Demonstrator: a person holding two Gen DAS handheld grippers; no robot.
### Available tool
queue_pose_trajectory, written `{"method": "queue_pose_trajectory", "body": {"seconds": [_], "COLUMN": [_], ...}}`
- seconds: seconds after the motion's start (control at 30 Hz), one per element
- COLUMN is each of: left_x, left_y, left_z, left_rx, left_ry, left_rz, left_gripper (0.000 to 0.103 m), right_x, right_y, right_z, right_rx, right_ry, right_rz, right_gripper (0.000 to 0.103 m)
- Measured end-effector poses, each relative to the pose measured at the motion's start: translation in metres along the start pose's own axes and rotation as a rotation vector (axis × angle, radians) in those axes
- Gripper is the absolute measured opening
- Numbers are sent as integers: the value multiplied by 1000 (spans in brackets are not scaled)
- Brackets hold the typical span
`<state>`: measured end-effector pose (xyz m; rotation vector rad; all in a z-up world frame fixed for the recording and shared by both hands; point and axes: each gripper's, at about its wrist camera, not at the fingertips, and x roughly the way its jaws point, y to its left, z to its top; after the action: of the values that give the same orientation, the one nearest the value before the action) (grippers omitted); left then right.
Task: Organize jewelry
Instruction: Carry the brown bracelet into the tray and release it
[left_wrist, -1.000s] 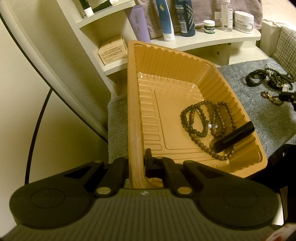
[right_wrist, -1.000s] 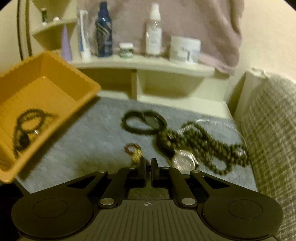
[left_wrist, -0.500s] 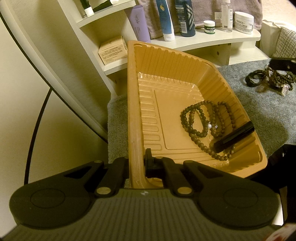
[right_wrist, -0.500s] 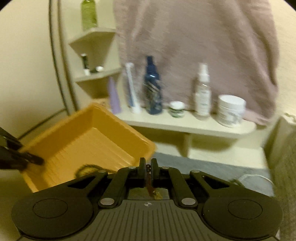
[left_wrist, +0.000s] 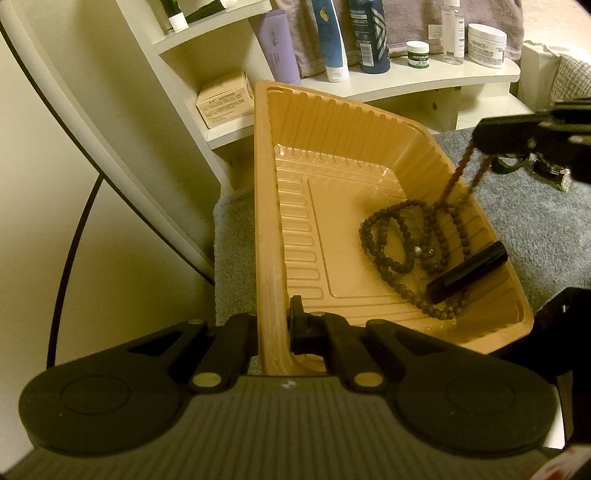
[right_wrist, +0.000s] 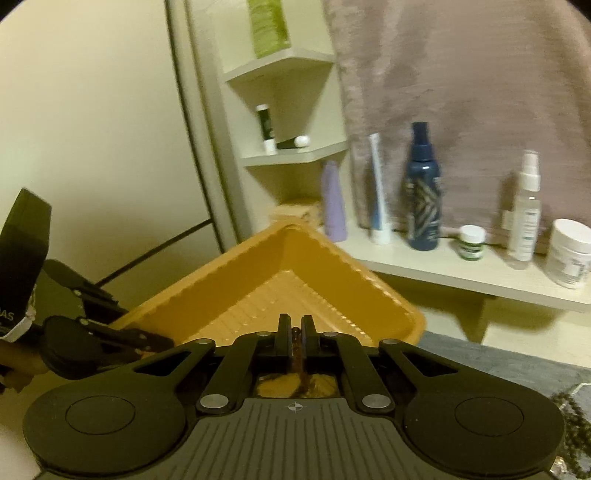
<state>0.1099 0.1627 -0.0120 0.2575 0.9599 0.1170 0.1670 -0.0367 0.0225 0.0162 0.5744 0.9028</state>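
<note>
Grey carpet (left_wrist: 535, 236) lies beneath the orange tray (left_wrist: 332, 177), its rim clamped by the left gripper (left_wrist: 273, 328), while the right gripper (right_wrist: 294, 334) pinches a reddish bead bracelet (left_wrist: 456, 177) dangling into the tray beside dark beads (left_wrist: 399, 236).

left gripper (left_wrist: 271, 326) clamped, right gripper (right_wrist: 294, 332) pinched closed

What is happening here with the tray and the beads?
The left gripper is clamped on the rim of the ribbed orange plastic tray, which holds a dark wooden bead necklace and a black tube. The right gripper holds a small reddish-brown bead bracelet over the tray.
</note>
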Motion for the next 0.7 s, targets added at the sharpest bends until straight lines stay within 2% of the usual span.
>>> {"method": "queue_pose_trajectory", "body": {"seconds": [0.37, 0.4, 0.47, 0.5, 0.53, 0.7], "left_x": [0, 0, 0, 0, 0, 0], "left_y": [0, 0, 0, 0, 0, 0], "left_z": [0, 0, 0, 0, -1, -1], "left_rx": [-3, -3, -3, -4, -3, -5], "left_ry": [0, 0, 0, -1, 0, -3], "left_rz": [-1, -1, -1, -2, -1, 0], "left_gripper": [2, 2, 2, 2, 2, 2], "right_x": [8, 7, 1, -2, -6, -28], "right_y": [5, 3, -2, -5, -9, -34], "right_z": [-6, -7, -9, -11, -13, -31], "right_rx": [-25, -21, -17, -13, -9, 12], "right_ry": [13, 9, -11, -19, -29, -78], "right_rz": [36, 24, -1, -16, -36, -164], "right_gripper": [5, 10, 29, 46, 53, 55]}}
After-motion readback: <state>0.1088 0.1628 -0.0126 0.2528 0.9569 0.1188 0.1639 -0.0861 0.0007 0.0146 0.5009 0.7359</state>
